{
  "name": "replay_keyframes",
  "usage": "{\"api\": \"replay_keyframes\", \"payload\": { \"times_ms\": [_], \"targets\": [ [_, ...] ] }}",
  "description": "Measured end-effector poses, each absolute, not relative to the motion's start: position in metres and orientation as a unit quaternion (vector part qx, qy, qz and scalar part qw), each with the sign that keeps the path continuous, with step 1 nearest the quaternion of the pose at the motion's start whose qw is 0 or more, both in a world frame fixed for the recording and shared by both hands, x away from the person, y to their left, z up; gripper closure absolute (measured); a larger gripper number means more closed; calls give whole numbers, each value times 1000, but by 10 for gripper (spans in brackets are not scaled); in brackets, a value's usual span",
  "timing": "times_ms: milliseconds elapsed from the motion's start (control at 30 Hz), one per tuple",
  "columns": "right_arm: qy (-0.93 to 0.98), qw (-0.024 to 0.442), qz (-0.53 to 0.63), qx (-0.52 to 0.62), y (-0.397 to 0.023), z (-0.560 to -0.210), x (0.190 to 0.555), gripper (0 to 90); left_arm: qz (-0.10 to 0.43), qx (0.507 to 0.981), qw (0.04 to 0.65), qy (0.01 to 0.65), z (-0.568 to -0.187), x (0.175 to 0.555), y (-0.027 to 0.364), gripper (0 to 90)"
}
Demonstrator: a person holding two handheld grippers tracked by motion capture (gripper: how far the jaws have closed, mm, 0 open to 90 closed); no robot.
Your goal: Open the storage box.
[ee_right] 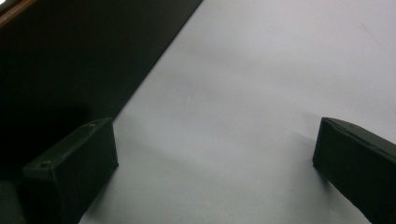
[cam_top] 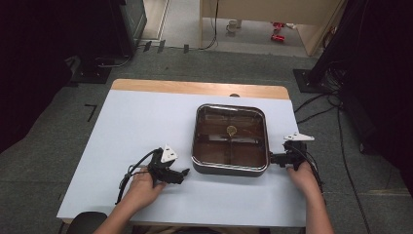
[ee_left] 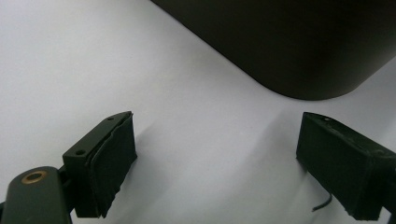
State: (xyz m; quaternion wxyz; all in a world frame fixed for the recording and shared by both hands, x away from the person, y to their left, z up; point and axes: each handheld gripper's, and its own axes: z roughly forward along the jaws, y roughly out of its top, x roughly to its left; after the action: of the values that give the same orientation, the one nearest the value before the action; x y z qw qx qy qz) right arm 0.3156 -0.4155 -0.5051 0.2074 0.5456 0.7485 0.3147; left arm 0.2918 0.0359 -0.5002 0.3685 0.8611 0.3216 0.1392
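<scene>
A square dark pan point(cam_top: 230, 139) with a glass lid and a small round knob point(cam_top: 232, 129) sits on the white table point(cam_top: 141, 122), right of centre. My left gripper point(cam_top: 185, 172) rests on the table just left of the pan's near-left corner, pointing at it. In the left gripper view its jaws stand wide apart with bare table between them point(ee_left: 217, 158), and the pan's rounded corner point(ee_left: 299, 51) lies ahead. My right gripper point(cam_top: 271, 158) is at the pan's near-right corner. In the right gripper view its jaws are wide apart point(ee_right: 215, 163), with the pan's dark side point(ee_right: 79, 56) to the left.
The table's wooden far edge point(cam_top: 199, 87) runs along the back. Cables point(cam_top: 316, 105) trail on the grey floor to the right, and dark equipment stands at the far left and right. The table's left half is bare white surface.
</scene>
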Motion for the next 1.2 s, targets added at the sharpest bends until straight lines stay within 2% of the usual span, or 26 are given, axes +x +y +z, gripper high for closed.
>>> {"api": "replay_keyframes", "payload": {
  "times_ms": [600,767,900,1067,1200],
  "targets": [
    [748,208,315,546,-415,-505,316,0,140,861,367,322,-500,292,35,113],
    [748,208,315,546,-415,-505,316,0,136,868,348,326,-496,294,32,115],
    [748,207,315,546,-415,-505,316,0,132,874,344,316,-494,295,31,136],
    [748,208,315,546,-415,-505,315,0,133,884,339,293,-488,293,29,228],
    [748,208,315,546,-415,-505,316,0,102,886,340,300,-481,296,30,207]
  ]
}}
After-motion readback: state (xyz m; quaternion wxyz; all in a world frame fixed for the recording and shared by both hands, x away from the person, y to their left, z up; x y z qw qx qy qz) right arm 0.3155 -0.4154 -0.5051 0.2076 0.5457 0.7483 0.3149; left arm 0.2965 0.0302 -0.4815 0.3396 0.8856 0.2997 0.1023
